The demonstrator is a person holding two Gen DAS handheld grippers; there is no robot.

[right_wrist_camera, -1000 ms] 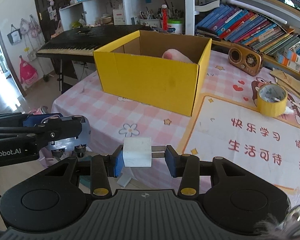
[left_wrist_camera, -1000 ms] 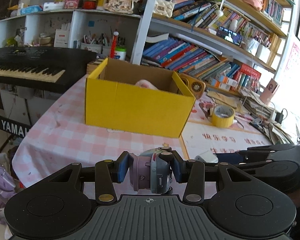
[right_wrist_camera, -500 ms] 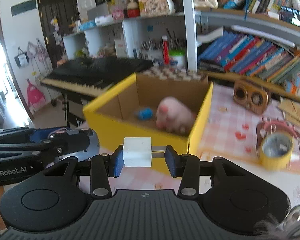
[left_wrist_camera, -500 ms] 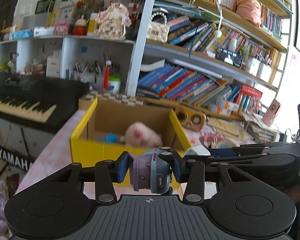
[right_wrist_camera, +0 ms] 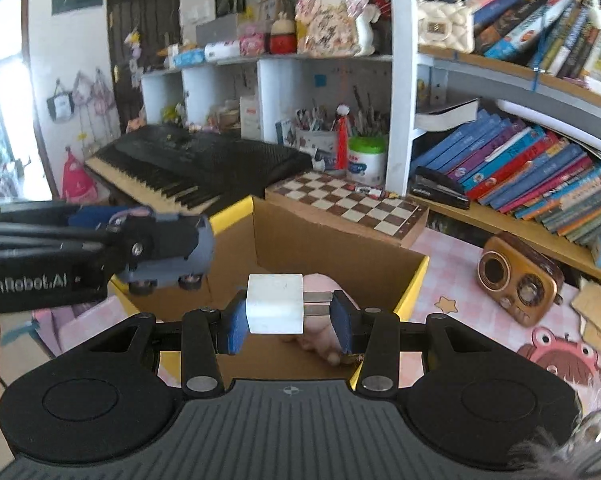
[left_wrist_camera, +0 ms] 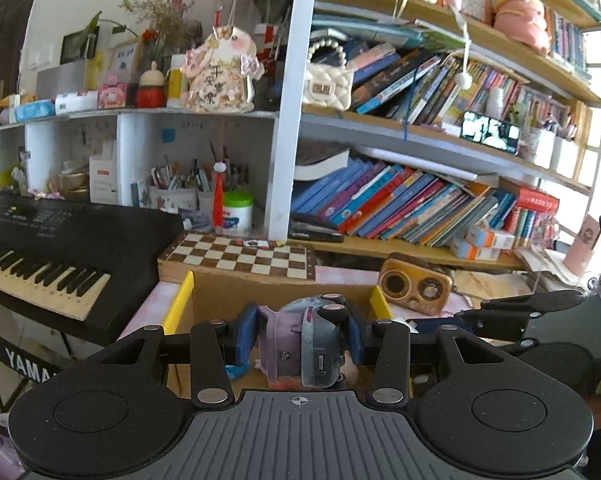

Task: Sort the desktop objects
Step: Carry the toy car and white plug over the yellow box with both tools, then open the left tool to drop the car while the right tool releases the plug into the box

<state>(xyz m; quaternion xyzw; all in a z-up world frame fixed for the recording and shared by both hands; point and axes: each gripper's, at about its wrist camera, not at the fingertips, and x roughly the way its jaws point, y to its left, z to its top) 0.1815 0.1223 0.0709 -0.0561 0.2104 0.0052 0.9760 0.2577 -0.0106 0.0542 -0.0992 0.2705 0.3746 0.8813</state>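
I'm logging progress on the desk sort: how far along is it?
Done: a pink plush toy already lies in the yellow box. In hand: the left tool holds a toy car and the right tool a white plug, both over the box. Left: releasing them.

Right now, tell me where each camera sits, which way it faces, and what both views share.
Left wrist: on the left gripper, facing the bookshelf over the yellow box; its fingers clamp a toy car; the right gripper shows at right.
Right wrist: on the right gripper, facing into the box; it clamps a white plug; the left gripper shows at left.
Shared: box, chessboard, keyboard, radio.
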